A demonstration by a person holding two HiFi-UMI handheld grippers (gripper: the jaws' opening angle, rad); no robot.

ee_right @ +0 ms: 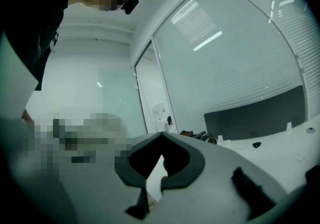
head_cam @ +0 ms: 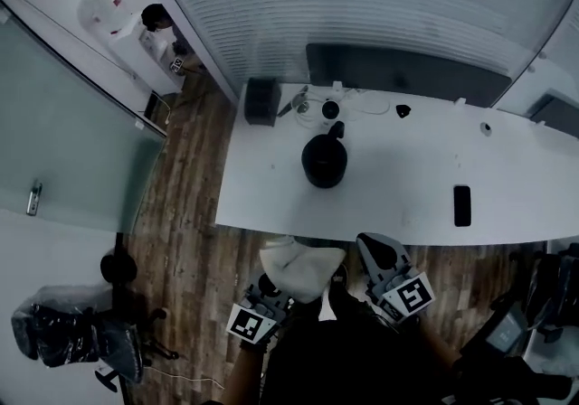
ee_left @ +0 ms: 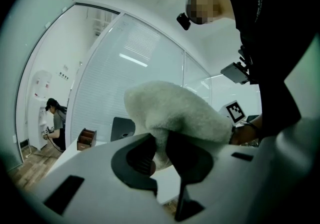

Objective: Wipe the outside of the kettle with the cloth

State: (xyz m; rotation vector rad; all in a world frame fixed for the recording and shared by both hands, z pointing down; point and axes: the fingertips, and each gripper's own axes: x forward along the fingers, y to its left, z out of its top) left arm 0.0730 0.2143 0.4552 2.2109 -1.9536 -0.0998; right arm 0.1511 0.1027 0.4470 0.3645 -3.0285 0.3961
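Note:
The black kettle (head_cam: 324, 160) stands on the white table (head_cam: 407, 186), left of its middle and well in from the near edge. Off the table's near edge, my left gripper (head_cam: 269, 296) is shut on a fluffy white cloth (head_cam: 300, 269). In the left gripper view the cloth (ee_left: 175, 110) bulges up above the jaws and the left gripper (ee_left: 161, 151) pinches its lower fold. To its right, my right gripper (head_cam: 374, 253) points at the table. The right gripper (ee_right: 160, 137) has its tips together with nothing in them. Neither gripper view shows the kettle.
A black phone (head_cam: 461, 205) lies on the table's right part. A dark box (head_cam: 261, 101) and small items with cables (head_cam: 331, 109) sit at the far edge before a dark panel (head_cam: 407, 74). A person (head_cam: 159, 20) stands far left. A chair (head_cam: 77, 333) is lower left.

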